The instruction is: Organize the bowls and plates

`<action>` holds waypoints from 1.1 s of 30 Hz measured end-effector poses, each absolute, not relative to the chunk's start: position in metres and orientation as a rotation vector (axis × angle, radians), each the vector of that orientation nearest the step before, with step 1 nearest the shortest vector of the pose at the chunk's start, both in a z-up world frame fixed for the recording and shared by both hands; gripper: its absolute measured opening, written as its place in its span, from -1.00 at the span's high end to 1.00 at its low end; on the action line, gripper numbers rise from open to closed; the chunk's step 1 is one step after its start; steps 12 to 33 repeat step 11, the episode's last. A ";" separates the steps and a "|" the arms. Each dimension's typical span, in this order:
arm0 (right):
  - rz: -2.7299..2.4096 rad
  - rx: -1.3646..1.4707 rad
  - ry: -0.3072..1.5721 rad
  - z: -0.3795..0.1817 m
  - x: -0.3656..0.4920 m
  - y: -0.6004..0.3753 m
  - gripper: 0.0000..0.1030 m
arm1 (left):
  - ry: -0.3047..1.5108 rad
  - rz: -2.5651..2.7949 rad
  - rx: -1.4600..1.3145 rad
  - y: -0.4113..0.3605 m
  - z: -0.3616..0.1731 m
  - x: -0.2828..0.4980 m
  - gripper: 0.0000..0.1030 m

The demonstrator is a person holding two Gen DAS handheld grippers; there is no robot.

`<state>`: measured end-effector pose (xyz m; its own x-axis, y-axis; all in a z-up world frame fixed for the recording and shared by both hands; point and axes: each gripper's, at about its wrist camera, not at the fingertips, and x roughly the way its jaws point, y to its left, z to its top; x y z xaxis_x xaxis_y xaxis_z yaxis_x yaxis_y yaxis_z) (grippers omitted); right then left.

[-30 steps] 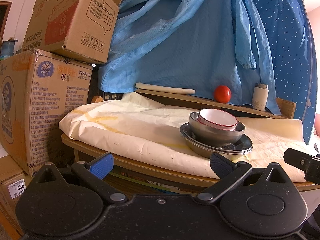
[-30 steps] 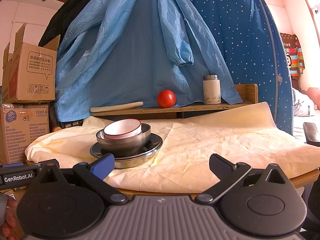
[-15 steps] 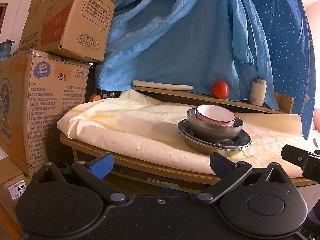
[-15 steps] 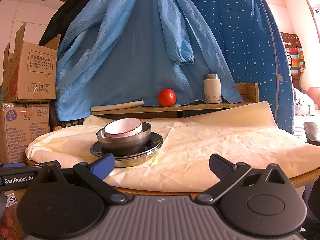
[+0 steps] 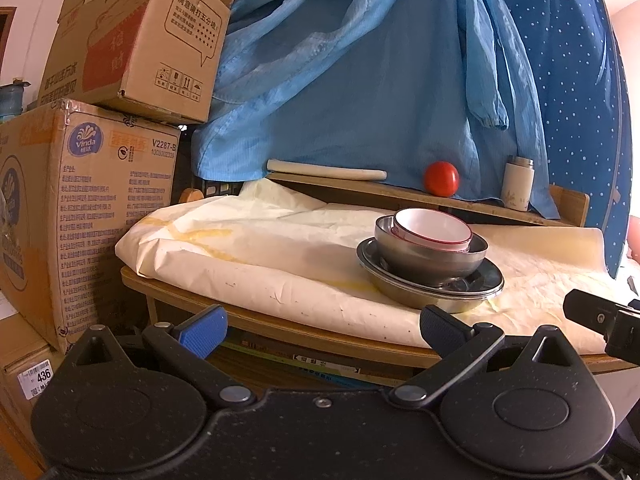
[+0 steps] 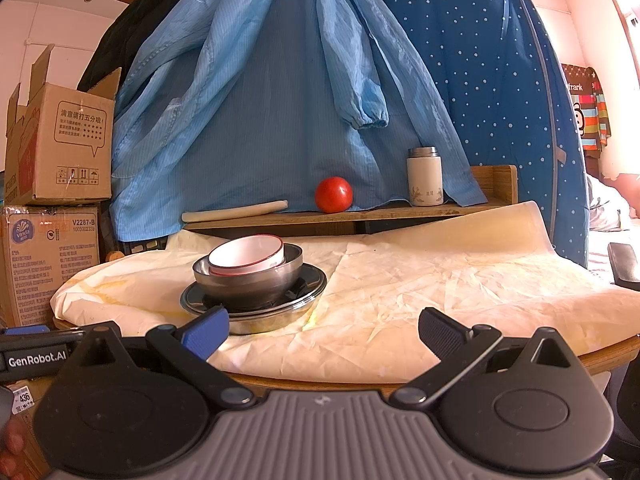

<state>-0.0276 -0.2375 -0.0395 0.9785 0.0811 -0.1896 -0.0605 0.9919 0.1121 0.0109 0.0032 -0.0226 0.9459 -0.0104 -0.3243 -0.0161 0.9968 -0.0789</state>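
A white bowl with a red rim (image 5: 431,229) (image 6: 246,255) sits tilted inside a steel bowl (image 5: 430,261) (image 6: 248,280), which stands on a steel plate (image 5: 430,286) (image 6: 256,308). The stack rests on a round table covered with cream paper (image 5: 256,256) (image 6: 420,288). My left gripper (image 5: 320,326) is open and empty, held in front of the table edge, left of the stack. My right gripper (image 6: 322,328) is open and empty, at the near edge just right of the stack.
A wooden shelf (image 6: 360,214) behind the table carries a red tomato (image 6: 333,195), a white flask (image 6: 425,178) and a rolled sheet (image 6: 236,212). Cardboard boxes (image 5: 80,200) stand at the left. Blue clothing (image 6: 280,100) hangs behind.
The left wrist view has shifted slightly, with the stack a little lower and further left in it. The right view has edged a little closer to the table. Both grippers stay open.
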 end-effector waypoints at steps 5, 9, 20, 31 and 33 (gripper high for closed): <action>0.072 0.107 0.197 -0.040 -0.027 -0.238 -0.99 | 0.331 0.003 -0.081 0.003 -0.023 0.011 -0.98; 0.071 0.108 0.197 -0.040 -0.027 -0.238 -0.99 | 0.332 0.001 -0.081 0.003 -0.023 0.011 -0.98; 0.071 0.107 0.197 -0.040 -0.027 -0.238 -0.99 | 0.331 0.001 -0.080 0.003 -0.023 0.011 -0.98; 0.071 0.107 0.197 -0.040 -0.027 -0.238 -0.99 | 0.331 0.001 -0.080 0.003 -0.023 0.011 -0.98; 0.071 0.107 0.197 -0.040 -0.027 -0.238 -0.99 | 0.331 0.001 -0.080 0.003 -0.023 0.011 -0.98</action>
